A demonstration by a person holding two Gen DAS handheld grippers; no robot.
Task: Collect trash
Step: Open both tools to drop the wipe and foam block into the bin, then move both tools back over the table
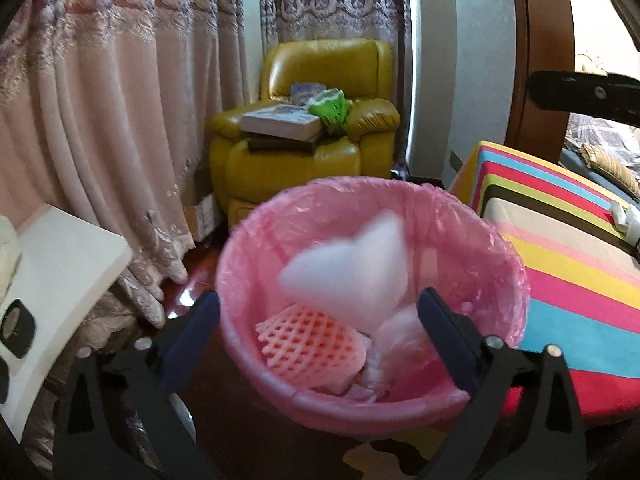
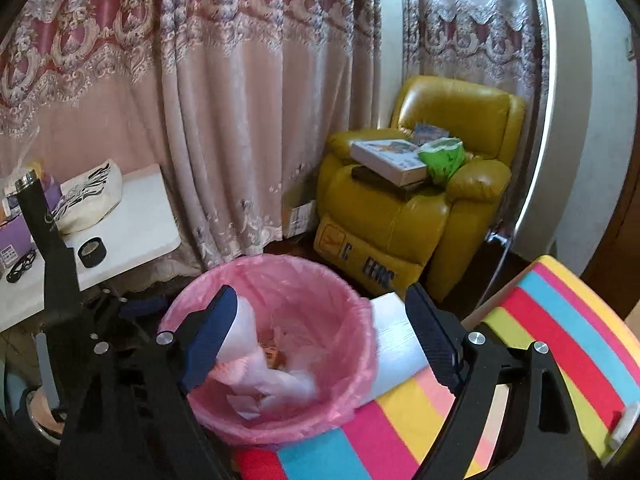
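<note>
Pink patterned curtains (image 2: 200,100) fill the back of the room, with a yellow armchair (image 2: 416,208) in the corner carrying books (image 2: 390,158) and a green bag (image 2: 442,158). A striped bench (image 2: 560,340) sits at the right, a white bench (image 2: 132,220) at the left. Between them stands the pink-lined bin (image 1: 256,240), its rim against the striped edge — dark floor (image 1: 192,268) open toward the armchair. Inside lie a pink foam net (image 1: 308,340) and crumpled wrappers (image 2: 280,380). A blurred white piece (image 1: 352,264) is over the bin, touching neither pad. Left claw (image 1: 320,340) gapes wide, empty; right claw (image 2: 320,344) also open, empty.
</note>
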